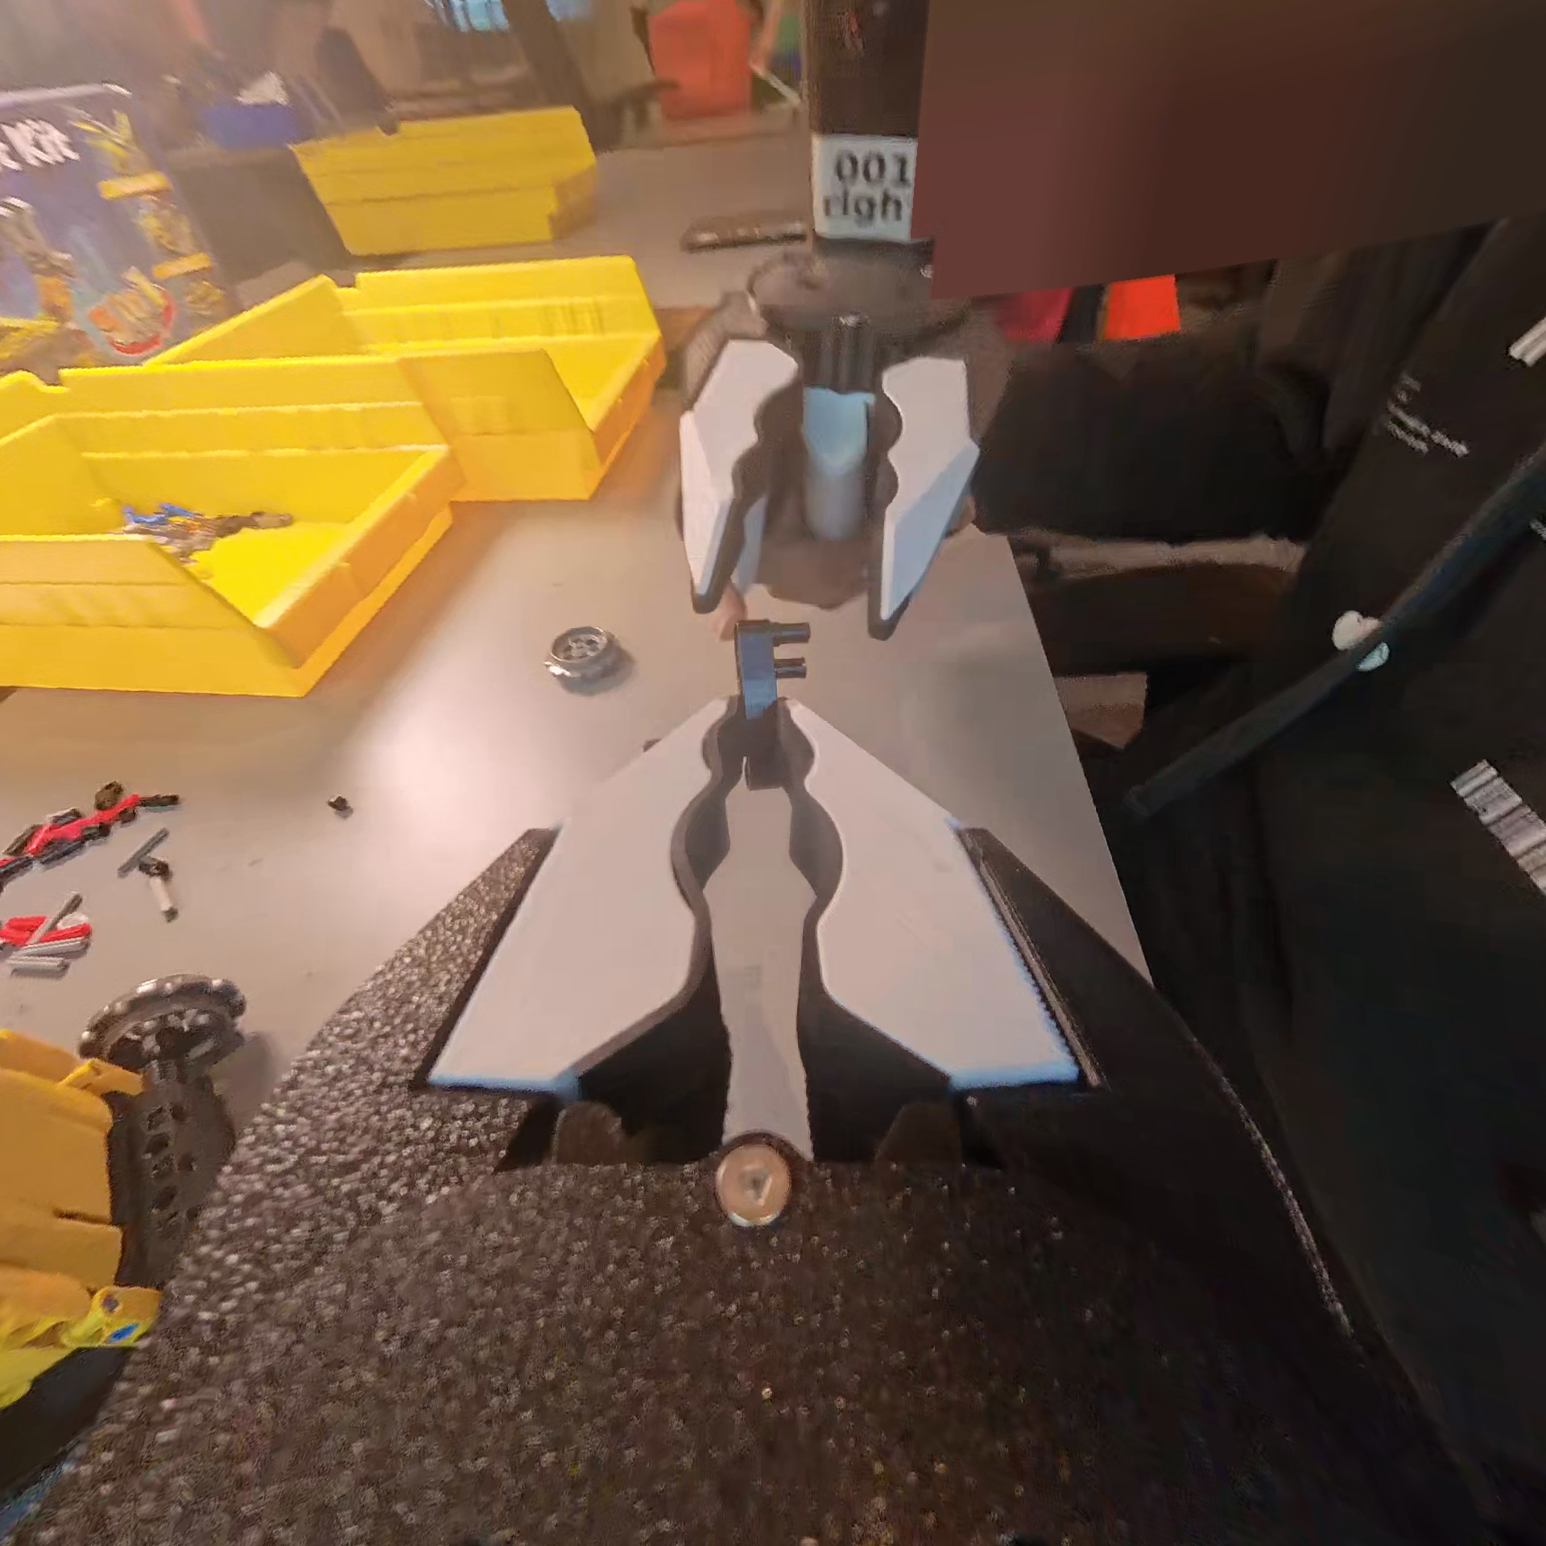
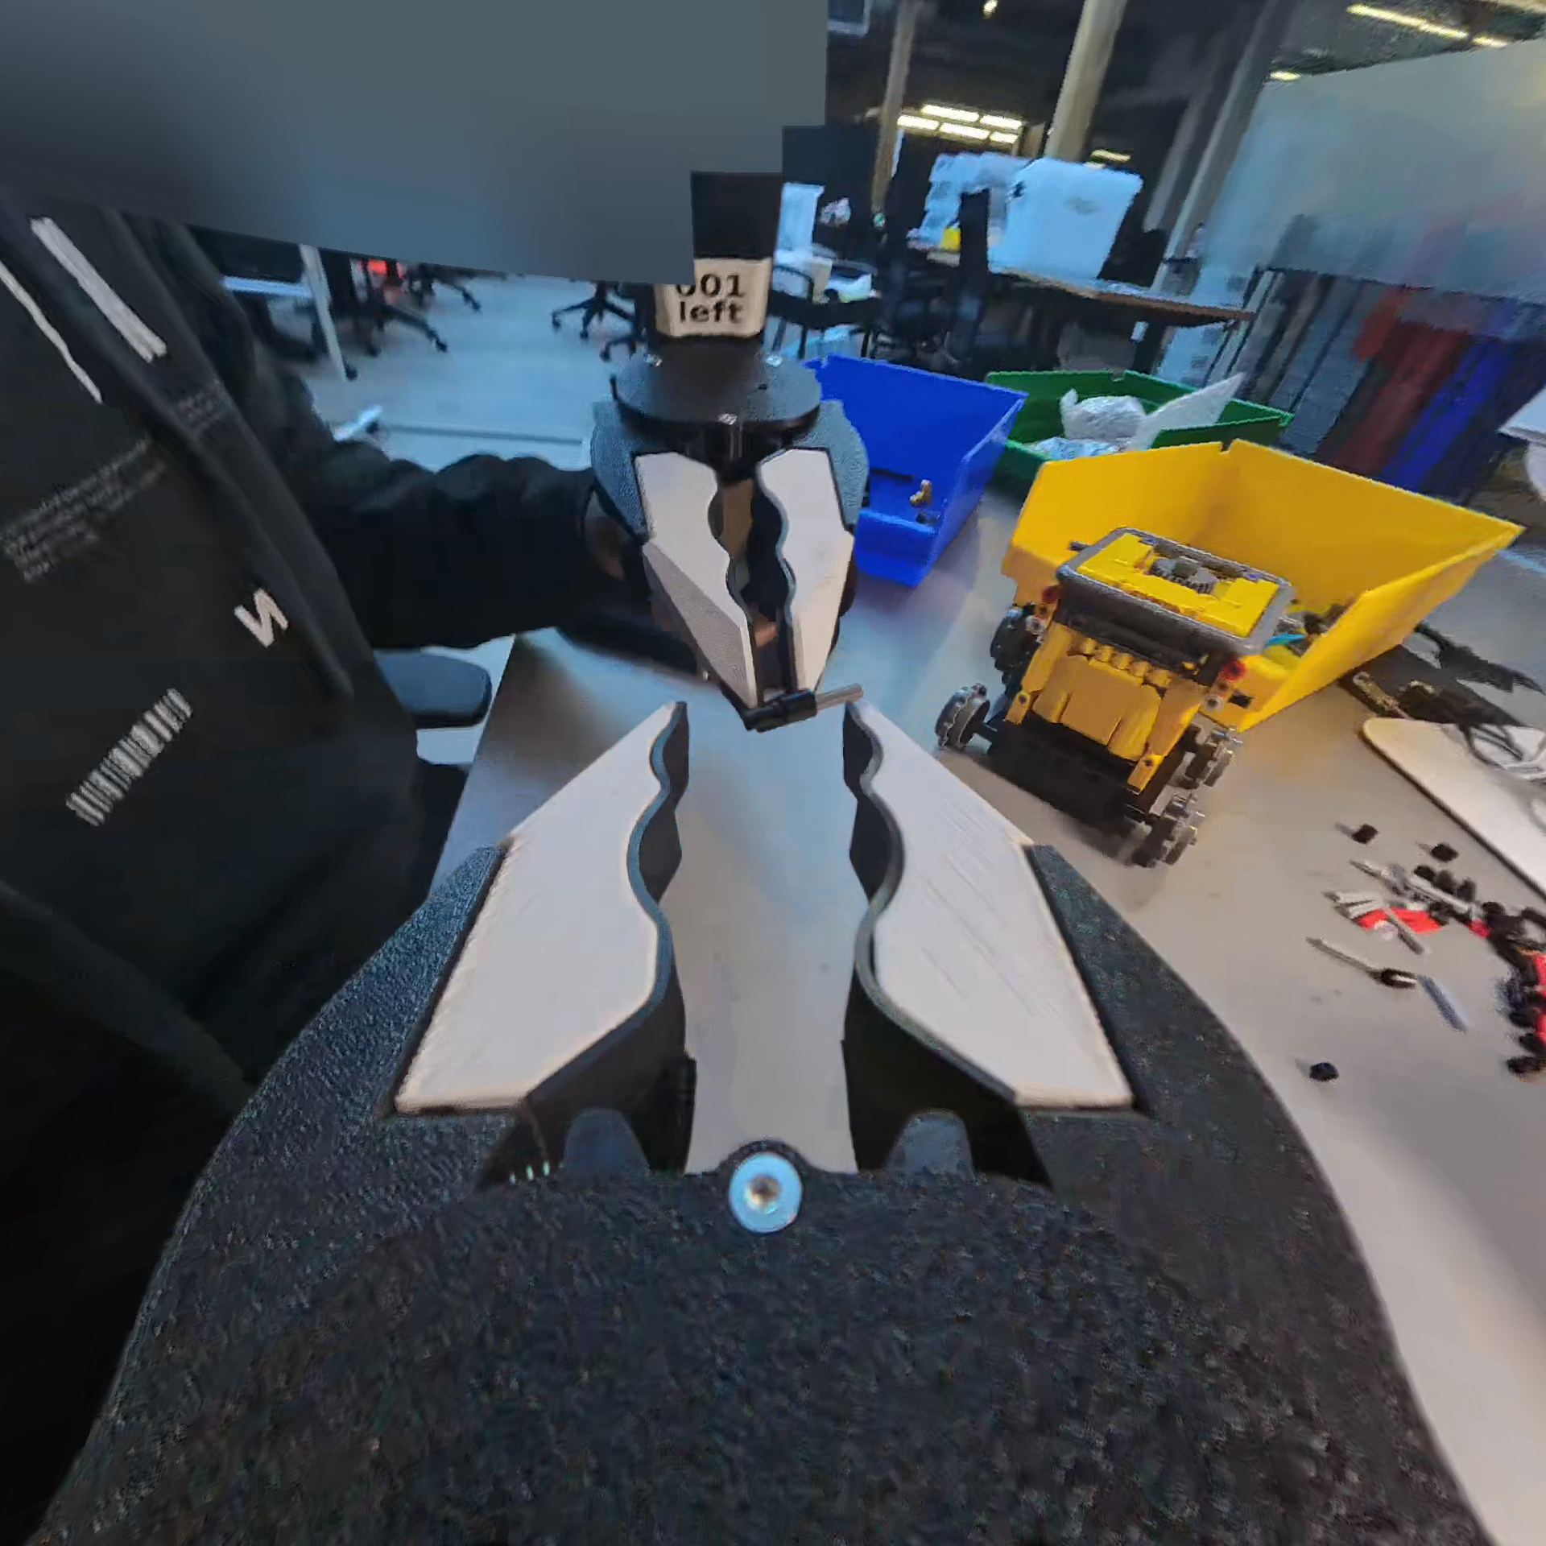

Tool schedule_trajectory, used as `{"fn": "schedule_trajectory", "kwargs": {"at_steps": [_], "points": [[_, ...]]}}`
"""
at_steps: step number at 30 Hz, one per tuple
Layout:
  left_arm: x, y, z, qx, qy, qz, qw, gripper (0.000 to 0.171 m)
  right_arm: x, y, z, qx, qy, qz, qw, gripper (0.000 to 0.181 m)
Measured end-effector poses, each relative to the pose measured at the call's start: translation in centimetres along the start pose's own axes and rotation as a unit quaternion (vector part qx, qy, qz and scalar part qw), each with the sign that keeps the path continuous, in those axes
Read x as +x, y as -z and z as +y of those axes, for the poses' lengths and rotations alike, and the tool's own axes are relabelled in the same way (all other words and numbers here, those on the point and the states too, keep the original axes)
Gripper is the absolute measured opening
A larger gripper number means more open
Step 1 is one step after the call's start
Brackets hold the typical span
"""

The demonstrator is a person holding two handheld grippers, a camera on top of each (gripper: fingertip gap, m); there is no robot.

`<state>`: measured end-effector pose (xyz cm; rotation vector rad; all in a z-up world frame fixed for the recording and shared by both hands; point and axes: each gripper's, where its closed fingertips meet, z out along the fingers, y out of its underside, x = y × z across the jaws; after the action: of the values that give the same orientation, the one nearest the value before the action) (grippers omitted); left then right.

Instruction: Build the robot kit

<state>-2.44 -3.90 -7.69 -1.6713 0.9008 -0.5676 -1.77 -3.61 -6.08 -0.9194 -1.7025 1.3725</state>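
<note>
My left gripper (image 1: 760, 711) is shut on a small black toy-brick connector (image 1: 765, 669) with two short pins that stick out to the right. It holds the piece above the grey table (image 1: 418, 795). My right gripper (image 1: 795, 615) faces it from just beyond, open and empty, its fingertips a little past the piece. In the right wrist view my right gripper (image 2: 765, 711) is open, and the left gripper (image 2: 774, 690) opposite it pinches the black connector (image 2: 786, 709), which has a grey pin end toward the right.
Yellow bins (image 1: 293, 468) stand at the left. A loose wheel (image 1: 581, 657) and small red, black and grey parts (image 1: 75, 845) lie on the table. A yellow brick vehicle (image 2: 1146, 661) stands before a yellow bin (image 2: 1305, 535); blue (image 2: 920, 468) and green (image 2: 1129, 401) bins lie behind. A person in black is alongside. My two grippers' fingertips are within a few centimetres of each other. The yellow brick vehicle (image 2: 1146, 661) is about equally far from each gripper, around 20 cm.
</note>
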Motion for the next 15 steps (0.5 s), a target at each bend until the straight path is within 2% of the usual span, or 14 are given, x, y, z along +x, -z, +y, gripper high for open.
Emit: {"fn": "schedule_trajectory", "kwargs": {"at_steps": [5,15], "points": [[1.2,-0.5,0.7,-0.051,-0.025,0.030,0.998,0.005,-1.2,-0.7,1.8,-0.069,0.054,-0.043,0.995,0.022],[1.8,-0.6,1.7,-0.100,-0.038,0.056,0.993,0.005,-1.7,-1.1,2.8,-0.071,0.056,-0.058,0.994,0.015]]}}
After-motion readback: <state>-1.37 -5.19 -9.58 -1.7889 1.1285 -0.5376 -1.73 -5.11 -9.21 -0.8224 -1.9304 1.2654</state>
